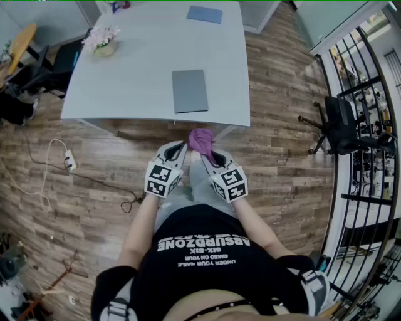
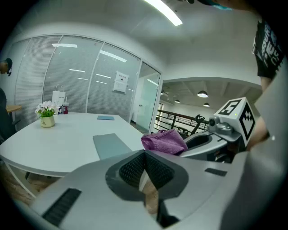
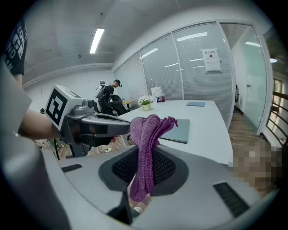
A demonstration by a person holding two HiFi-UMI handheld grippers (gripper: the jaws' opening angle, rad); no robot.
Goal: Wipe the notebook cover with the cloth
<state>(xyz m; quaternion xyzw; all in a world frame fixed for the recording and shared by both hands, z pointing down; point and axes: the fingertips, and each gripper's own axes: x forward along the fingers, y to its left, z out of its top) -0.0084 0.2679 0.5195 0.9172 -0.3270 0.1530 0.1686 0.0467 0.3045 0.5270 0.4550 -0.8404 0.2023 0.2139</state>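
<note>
Right claw (image 1: 208, 155) clamps the crumpled purple microfibre cloth (image 1: 200, 139); left claw (image 1: 178, 150) is closed and empty. We see the flat grey rectangular notebook (image 1: 190, 91) on the white tabletop (image 1: 125, 75), straight ahead past its near edge, long axis pointing away from us. We judge both claws about equally near.

You hold two grippers: one left gripper (image 1: 177, 149) and one right gripper (image 1: 210, 154). Ahead of them you have one table (image 1: 125, 75), one grey notebook (image 1: 189, 91), one blue pad (image 1: 204, 14) and one flower pot (image 1: 103, 42). One purple cloth (image 1: 200, 139) sits in the right gripper's jaws.
</note>
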